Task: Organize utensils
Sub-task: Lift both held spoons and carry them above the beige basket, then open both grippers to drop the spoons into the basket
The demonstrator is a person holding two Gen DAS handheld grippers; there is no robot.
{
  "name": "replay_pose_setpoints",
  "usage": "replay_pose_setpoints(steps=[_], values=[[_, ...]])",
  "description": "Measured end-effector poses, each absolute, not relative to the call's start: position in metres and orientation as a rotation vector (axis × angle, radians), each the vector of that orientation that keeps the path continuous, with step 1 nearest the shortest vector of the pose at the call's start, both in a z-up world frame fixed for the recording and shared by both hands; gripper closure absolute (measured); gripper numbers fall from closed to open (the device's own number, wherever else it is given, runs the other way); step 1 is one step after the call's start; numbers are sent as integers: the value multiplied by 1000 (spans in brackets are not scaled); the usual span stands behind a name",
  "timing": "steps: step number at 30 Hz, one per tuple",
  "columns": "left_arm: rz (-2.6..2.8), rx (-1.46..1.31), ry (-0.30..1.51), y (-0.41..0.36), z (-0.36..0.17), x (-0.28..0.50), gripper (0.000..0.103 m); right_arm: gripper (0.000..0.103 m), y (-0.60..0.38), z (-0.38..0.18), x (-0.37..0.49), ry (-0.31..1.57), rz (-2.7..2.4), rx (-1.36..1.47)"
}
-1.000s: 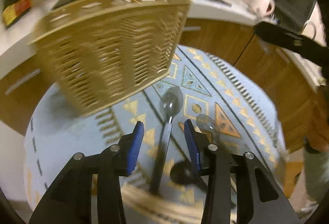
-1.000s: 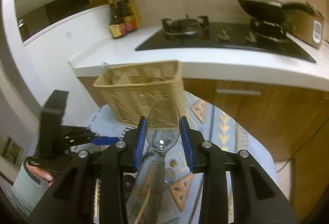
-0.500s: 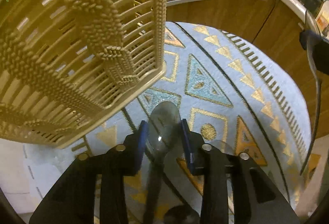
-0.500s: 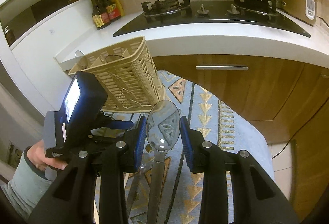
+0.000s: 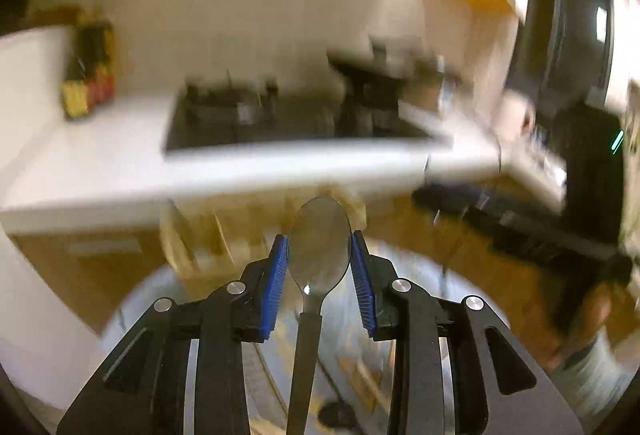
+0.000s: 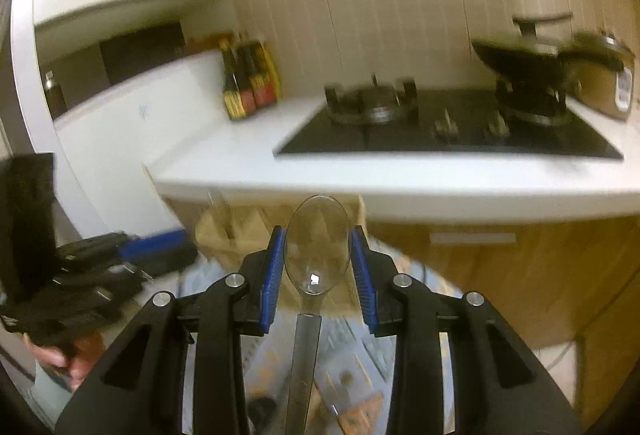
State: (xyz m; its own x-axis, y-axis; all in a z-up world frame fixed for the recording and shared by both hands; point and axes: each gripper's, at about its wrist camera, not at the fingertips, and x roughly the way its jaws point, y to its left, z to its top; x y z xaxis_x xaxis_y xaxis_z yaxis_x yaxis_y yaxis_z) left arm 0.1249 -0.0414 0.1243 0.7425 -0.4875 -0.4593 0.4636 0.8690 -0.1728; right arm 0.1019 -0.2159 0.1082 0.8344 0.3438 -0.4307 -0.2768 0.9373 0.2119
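A: What's nearest in the left view?

B: The left tool [image 5: 320,267], its blue pads pressed on either side of a clear spoon [image 5: 319,247]. The bowl stands up between the pads and the dark handle runs down toward the camera.

A: And the right one?

B: Much the same. The right tool [image 6: 318,267] grips a second spoon [image 6: 317,245] by the bowl, pads on both edges, handle hanging back under the camera.

A: What lies under them?

B: A blue patterned cloth [image 6: 360,367] on the table, blurred. Just past the right tool's tips stands the wicker basket [image 6: 240,227], upright, something pale sticking up from it. In the left view the basket [image 5: 208,235] is a smear left of the spoon.

A: Farther back?

B: White worktop [image 6: 248,163] with a black hob [image 6: 440,135], sauce bottles [image 6: 248,83] at its left, a pan [image 6: 520,55] at the right. The left tool also shows at the right view's left edge, held in a hand [image 6: 76,355]
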Motion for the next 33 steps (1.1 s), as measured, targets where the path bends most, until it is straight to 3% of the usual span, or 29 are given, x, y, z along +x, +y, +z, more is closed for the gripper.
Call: replay_pose_setpoints(steps=[6, 14, 33], values=[[-460, -193, 302, -22, 171, 149, 73, 73, -198, 155, 126, 292, 261, 182], [-399, -302, 185, -30, 165, 188, 73, 73, -195, 163, 158, 116, 88, 153], [-309, -319, 239, -43, 102, 228, 72, 72, -207, 86, 193, 174, 11, 159]])
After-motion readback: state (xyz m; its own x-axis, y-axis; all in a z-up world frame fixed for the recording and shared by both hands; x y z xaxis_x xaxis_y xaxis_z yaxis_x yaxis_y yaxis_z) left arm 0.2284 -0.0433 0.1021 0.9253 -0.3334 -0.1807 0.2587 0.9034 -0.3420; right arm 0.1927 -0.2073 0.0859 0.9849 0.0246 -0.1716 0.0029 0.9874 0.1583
